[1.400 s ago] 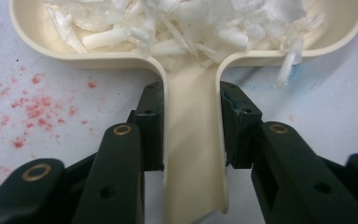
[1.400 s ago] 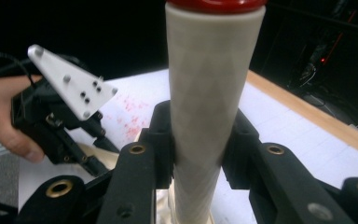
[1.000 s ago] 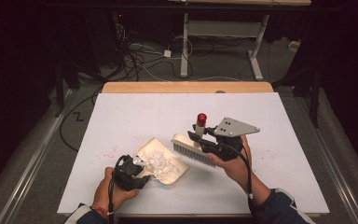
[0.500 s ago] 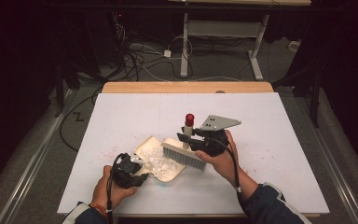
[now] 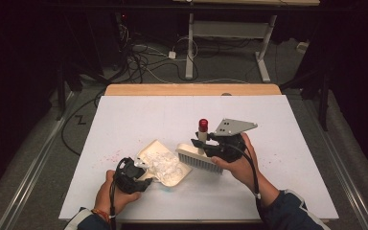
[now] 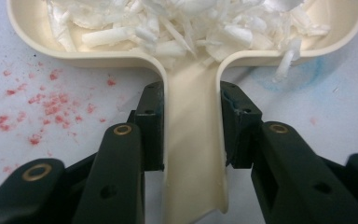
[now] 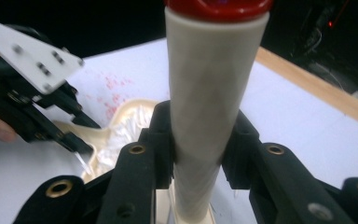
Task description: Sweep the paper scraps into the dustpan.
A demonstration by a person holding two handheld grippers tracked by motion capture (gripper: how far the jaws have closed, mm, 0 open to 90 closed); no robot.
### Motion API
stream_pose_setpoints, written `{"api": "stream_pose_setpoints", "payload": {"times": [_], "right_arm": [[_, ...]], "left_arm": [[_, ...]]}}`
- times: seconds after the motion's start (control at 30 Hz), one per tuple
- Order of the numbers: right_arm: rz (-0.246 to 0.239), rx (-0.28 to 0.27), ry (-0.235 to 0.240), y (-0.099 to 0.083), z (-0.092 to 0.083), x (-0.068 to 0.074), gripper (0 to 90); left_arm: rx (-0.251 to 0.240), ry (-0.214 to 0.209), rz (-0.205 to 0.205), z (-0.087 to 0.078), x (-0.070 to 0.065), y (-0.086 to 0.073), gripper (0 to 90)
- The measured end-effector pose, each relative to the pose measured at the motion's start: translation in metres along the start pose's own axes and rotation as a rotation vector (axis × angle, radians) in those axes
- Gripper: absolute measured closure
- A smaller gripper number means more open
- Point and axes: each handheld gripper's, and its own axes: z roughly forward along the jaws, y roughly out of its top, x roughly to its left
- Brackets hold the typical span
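A cream dustpan (image 5: 149, 149) lies on the white table, heaped with white shreds (image 5: 165, 165). My left gripper (image 5: 143, 171) is shut on its handle (image 6: 193, 140); the left gripper view has both jaws pressed against the handle's sides and the shreds (image 6: 177, 18) in the pan. My right gripper (image 5: 205, 143) is shut on the handle of a cream brush with a red tip (image 5: 203, 124). Its bristles (image 5: 199, 160) sit at the pan's right edge. In the right gripper view the brush handle (image 7: 209, 93) rises between the jaws.
Red crumbs (image 6: 51, 107) are scattered on the table left of the dustpan, and a faint blue smear (image 6: 303, 74) lies at its right. A wooden strip (image 5: 191, 89) borders the table's far edge. Beyond it are cables and desk legs on the floor.
The right gripper carried the brush left toward the dustpan, then a little back to the right. The left gripper and dustpan stayed put.
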Motion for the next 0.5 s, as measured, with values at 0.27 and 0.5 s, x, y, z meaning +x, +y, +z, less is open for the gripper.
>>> {"api": "stream_pose_setpoints", "payload": {"times": [0.27, 0.5], "right_arm": [[0.005, -0.093, -0.016, 0.023, 0.004, 0.000, 69.8], [-0.048, -0.106, -0.082, 0.027, 0.050, -0.010, 69.8]], "left_arm": [[-0.001, -0.004, 0.001, 0.000, 0.001, 0.000, 63.3], [-0.001, -0.010, 0.002, 0.000, 0.002, 0.000, 63.3]]}}
